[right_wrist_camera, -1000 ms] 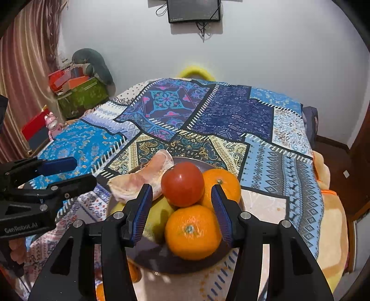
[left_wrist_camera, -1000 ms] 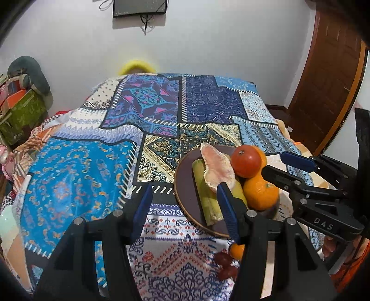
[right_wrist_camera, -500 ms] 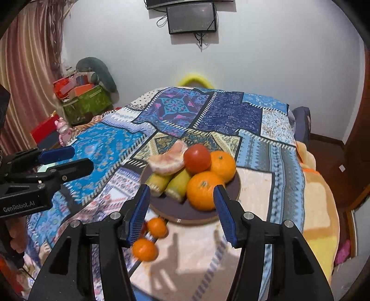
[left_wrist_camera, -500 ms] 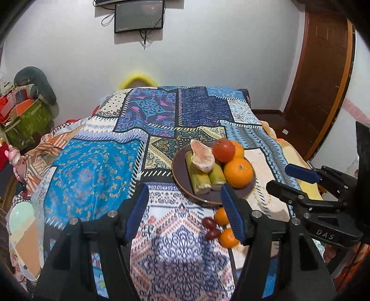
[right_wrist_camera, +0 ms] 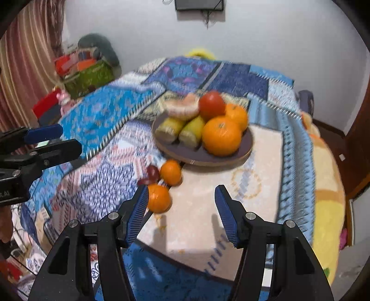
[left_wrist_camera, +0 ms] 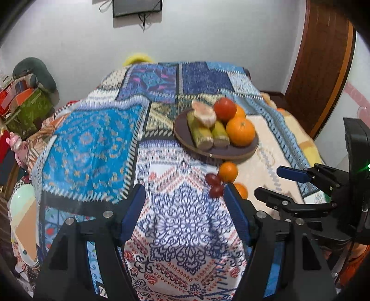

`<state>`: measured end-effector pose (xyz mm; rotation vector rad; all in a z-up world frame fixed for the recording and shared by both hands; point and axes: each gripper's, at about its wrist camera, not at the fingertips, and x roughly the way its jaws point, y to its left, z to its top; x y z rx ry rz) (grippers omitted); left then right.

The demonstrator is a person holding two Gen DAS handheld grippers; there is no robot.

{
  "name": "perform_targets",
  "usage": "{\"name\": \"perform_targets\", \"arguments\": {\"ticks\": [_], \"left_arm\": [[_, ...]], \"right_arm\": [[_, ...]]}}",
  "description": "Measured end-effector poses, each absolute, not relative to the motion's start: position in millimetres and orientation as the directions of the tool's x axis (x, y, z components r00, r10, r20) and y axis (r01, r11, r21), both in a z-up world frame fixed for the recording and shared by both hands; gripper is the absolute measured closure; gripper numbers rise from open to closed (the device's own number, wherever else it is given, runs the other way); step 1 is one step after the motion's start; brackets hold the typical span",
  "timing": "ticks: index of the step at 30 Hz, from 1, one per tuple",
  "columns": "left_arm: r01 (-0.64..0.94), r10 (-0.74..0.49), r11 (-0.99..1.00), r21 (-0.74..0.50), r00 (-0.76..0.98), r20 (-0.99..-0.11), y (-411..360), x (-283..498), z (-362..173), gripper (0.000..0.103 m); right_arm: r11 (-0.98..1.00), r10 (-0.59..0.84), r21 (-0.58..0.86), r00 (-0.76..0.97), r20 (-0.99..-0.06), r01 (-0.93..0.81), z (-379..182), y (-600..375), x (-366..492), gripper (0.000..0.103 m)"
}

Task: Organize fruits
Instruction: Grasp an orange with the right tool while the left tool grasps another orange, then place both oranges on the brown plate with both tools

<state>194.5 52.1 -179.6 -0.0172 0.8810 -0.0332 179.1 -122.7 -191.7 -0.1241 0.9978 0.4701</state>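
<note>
A dark round plate on the bed holds a red tomato, two oranges, the nearer one large, two green-yellow stalk pieces and a peeled pomelo piece. In front of the plate lie two small oranges and two dark red fruits. My left gripper is open and empty, back from the fruit. My right gripper is open and empty, its left finger beside the nearest small orange.
The bed carries a patchwork patterned blanket. A green box with clutter stands at the left. A wooden door is at the right. A screen hangs on the white wall.
Both grippers have drawn back from the plate, which now looks smaller and farther. The loose oranges and red fruits in front of the plate have come into full view.
</note>
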Motion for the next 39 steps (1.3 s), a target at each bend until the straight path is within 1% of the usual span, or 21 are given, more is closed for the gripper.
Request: {"name": "perform_targets", "arguments": {"ticks": [4, 10, 13, 15, 17, 18, 21, 23, 30, 36, 39], "left_arm": [[0.014, -0.029, 1.000, -0.026, 0.596, -0.803, 56.5, 195.9, -201.7, 0.033], [0.005, -0.043, 0.999, -0.048, 0.565, -0.824, 64.3, 199.4, -217.4, 0.033], [0.021, -0.056, 0.998, -0.053, 0.555, -0.830, 61.6, 202.7, -220.4, 0.033], [0.029, -0.060, 0.998, -0.053, 0.552, -0.832, 58.3, 205.3, -221.6, 0.033], [0.039, -0.069, 0.998, -0.057, 0.551, -0.832, 54.2, 208.3, -222.8, 0.037], [0.044, -0.073, 0.997, -0.059, 0.549, -0.832, 51.9, 209.7, -222.9, 0.040], [0.065, -0.087, 0.996, -0.061, 0.545, -0.834, 42.5, 216.3, -223.4, 0.045], [0.080, -0.090, 0.995, -0.055, 0.548, -0.832, 34.0, 222.2, -222.8, 0.046], [0.134, -0.125, 0.989, -0.062, 0.533, -0.837, 3.7, 246.0, -226.6, 0.057], [0.168, -0.132, 0.984, -0.051, 0.520, -0.844, -19.4, 267.6, -234.9, 0.057], [0.159, -0.102, 0.987, -0.021, 0.523, -0.846, -24.8, 278.1, -241.0, 0.058]], "right_arm": [[0.884, 0.336, 0.134, 0.408, -0.849, -0.448, -209.7, -113.3, 180.3, 0.047], [0.870, 0.358, 0.167, 0.361, -0.861, -0.464, -225.1, -104.6, 184.3, 0.047], [0.861, 0.373, 0.187, 0.338, -0.864, -0.472, -229.8, -103.1, 186.2, 0.053], [0.854, 0.384, 0.203, 0.316, -0.867, -0.479, -233.3, -103.0, 187.0, 0.062], [0.845, 0.403, 0.223, 0.303, -0.864, -0.486, -235.7, -104.2, 187.2, 0.067], [0.842, 0.410, 0.230, 0.302, -0.860, -0.489, -235.0, -105.0, 186.9, 0.068], [0.844, 0.410, 0.222, 0.321, -0.854, -0.489, -229.1, -112.4, 184.8, 0.068], [0.848, 0.407, 0.215, 0.335, -0.850, -0.484, -224.8, -119.9, 185.0, 0.068], [0.899, 0.350, 0.177, 0.415, -0.840, -0.401, -211.0, -169.6, 193.5, 0.068], [0.917, 0.338, 0.187, 0.439, -0.832, -0.352, -208.3, -199.5, 200.6, 0.068], [0.920, 0.341, 0.200, 0.437, -0.832, -0.337, -212.2, -206.1, 203.0, 0.068]]}}
